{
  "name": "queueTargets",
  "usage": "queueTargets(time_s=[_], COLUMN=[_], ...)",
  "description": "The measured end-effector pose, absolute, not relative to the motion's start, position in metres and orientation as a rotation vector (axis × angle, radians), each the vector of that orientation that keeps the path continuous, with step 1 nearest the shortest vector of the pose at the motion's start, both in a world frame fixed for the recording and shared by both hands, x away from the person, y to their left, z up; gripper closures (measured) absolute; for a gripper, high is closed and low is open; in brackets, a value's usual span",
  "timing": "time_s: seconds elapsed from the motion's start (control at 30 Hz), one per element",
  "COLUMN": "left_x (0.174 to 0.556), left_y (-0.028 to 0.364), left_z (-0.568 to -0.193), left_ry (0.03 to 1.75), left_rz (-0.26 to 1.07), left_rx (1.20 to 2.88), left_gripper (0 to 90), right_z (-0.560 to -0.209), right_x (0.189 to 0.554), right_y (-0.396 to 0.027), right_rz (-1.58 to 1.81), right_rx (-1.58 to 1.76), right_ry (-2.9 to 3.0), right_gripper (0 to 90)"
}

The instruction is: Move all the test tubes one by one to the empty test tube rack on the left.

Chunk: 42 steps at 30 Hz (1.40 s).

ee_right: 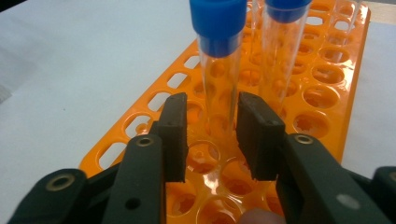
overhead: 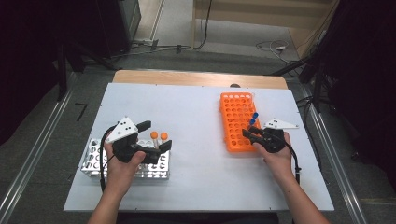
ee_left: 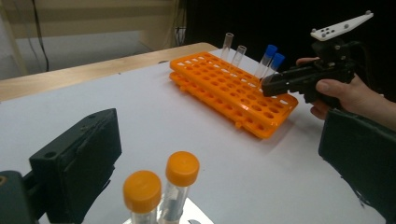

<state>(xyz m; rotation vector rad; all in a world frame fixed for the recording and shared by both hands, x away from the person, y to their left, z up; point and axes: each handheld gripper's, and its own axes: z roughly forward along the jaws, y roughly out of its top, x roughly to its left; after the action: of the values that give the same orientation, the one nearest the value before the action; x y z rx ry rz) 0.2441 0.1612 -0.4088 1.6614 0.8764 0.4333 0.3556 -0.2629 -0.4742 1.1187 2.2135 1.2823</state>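
White table [overhead: 201, 140] under both hands. Orange rack [overhead: 236, 122] beneath right gripper [overhead: 251, 135]; second blue-capped tube [ee_right: 285, 51] just behind grip. White rack [overhead: 93, 161] under left hand [overhead: 122, 163]. Right gripper level, narrowed round blue-capped tube [ee_right: 219, 60] standing in rack; contact unclear. Left gripper [ee_left: 219, 154] spread wide, straddling two orange-capped tubes [ee_left: 161, 186], not touching them.

Both forearms reach in from the near edge. The left claw [overhead: 155, 135] stands spread wide, pointing right. The right claw [overhead: 248, 133] points left, its jaws narrowed to a slim gap.
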Motion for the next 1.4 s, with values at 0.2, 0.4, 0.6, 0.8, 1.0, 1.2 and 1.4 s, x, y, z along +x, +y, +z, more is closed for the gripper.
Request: queueTargets(time_s=[0.2,0.4,0.6,0.8,1.0,1.2,1.4], left_x=[0.243,0.243,0.241,0.24,0.239,0.237,0.235], left_y=[0.157,0.152,0.146,0.142,0.136,0.128,0.116], left_z=[-0.409,-0.41,-0.409,-0.409,-0.409,-0.408,-0.408], left_ry=[0.867,0.852,0.838,0.824,0.808,0.788,0.766], left_rz=[0.427,0.432,0.434,0.434,0.429,0.42,0.399], left_rx=[1.654,1.662,1.664,1.665,1.672,1.681,1.69], left_gripper=[0.0,0.0,0.0,0.0,0.0,0.0,0.8], right_z=[-0.476,-0.47,-0.46,-0.448,-0.441,-0.436,-0.433], right_x=[0.355,0.352,0.343,0.33,0.317,0.303,0.29], right_y=[-0.262,-0.267,-0.27,-0.271,-0.261,-0.244,-0.227], right_rz=[1.259,1.297,1.31,1.338,1.375,1.422,1.464], right_rx=[1.122,1.118,1.088,1.055,1.0,0.936,0.869], right_ry=[2.191,2.135,2.095,2.077,2.124,2.188,2.256], right_gripper=[73.6,75.1,75.1,75.1,75.1,75.1,75.1])
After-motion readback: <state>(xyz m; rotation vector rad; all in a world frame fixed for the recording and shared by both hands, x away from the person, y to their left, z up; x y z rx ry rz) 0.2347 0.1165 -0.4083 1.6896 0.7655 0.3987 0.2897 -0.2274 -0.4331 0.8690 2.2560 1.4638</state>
